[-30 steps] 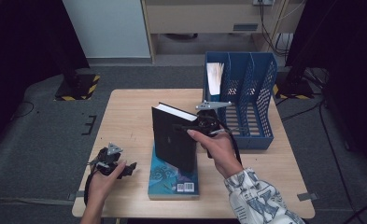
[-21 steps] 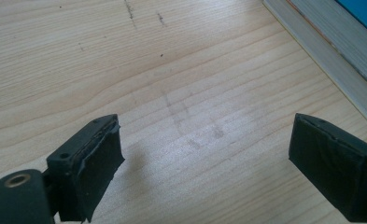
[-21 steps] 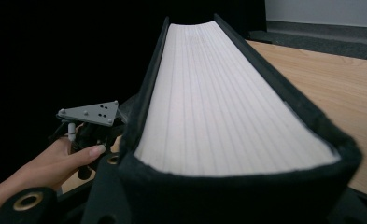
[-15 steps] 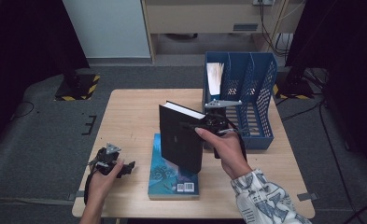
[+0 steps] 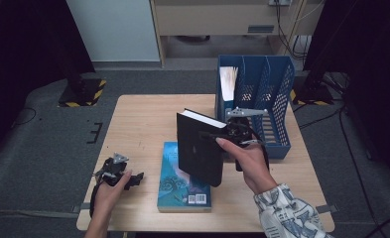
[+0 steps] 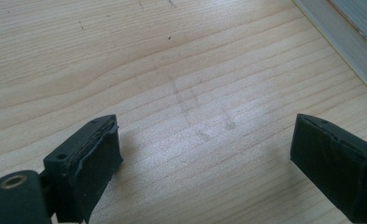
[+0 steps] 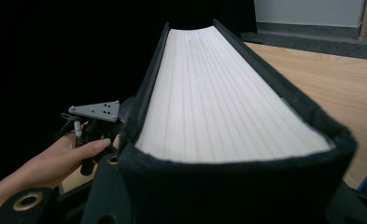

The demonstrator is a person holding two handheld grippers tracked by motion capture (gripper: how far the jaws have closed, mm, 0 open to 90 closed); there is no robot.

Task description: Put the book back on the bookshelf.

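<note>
Your right gripper (image 5: 217, 138) has its jaws clamped across the thickness of the black book (image 5: 200, 148); in the right gripper view the white page block (image 7: 218, 93) runs straight away from the camera with a black cover on each side, so the grip sits on the book's edge. The book is off the table, upright and tilted, hanging over the teal book (image 5: 182, 178) that lies flat near the front edge of the table (image 5: 143, 119).

Your left gripper (image 5: 128, 179) rests low at the front left of the table, jaws spread wide with nothing between the pads (image 6: 85, 158); bare wood shows between them.

Just to the right of the lifted book stands the blue file rack (image 5: 277, 99), with one white-paged item (image 5: 228, 82) already upright in its leftmost slot. The other slots look free.

Judgement on progress: the pick-up of the black book is done and it is mid-carry, presumably bound for a rack slot. Left to do: bring it over the rack's rim, line the spine with a divider gap, lower it in, release. The teal book is untouched and likely comes after. Roughly a third through, if both books are to be filed.
</note>
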